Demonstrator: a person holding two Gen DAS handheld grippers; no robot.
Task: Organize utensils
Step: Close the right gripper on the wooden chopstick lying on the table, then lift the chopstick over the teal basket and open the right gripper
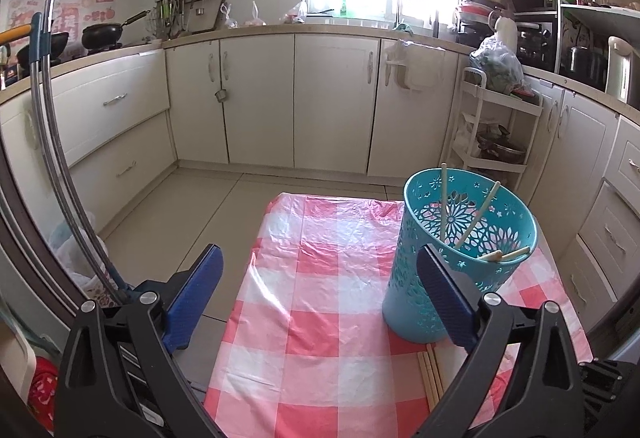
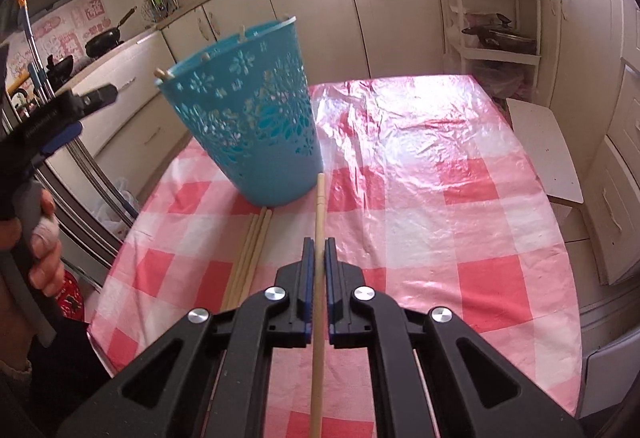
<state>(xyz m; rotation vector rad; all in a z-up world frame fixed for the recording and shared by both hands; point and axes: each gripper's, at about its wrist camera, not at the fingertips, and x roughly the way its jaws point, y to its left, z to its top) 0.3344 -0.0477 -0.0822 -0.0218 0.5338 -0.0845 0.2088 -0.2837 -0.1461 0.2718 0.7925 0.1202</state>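
The right gripper [image 2: 319,244] has its jaws clamped mid-length on a chopstick [image 2: 319,205] beside the basket [image 2: 256,125]: probably light, stiff and slippery, while the left gripper [image 1: 320,302] gapes wide, empty.

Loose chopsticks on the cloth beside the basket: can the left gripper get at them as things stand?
Probably yes. The left gripper is open and empty, and the loose chopsticks lie exposed on the cloth in front of the teal basket; the right gripper, holding one chopstick, sits beside them, not over them.
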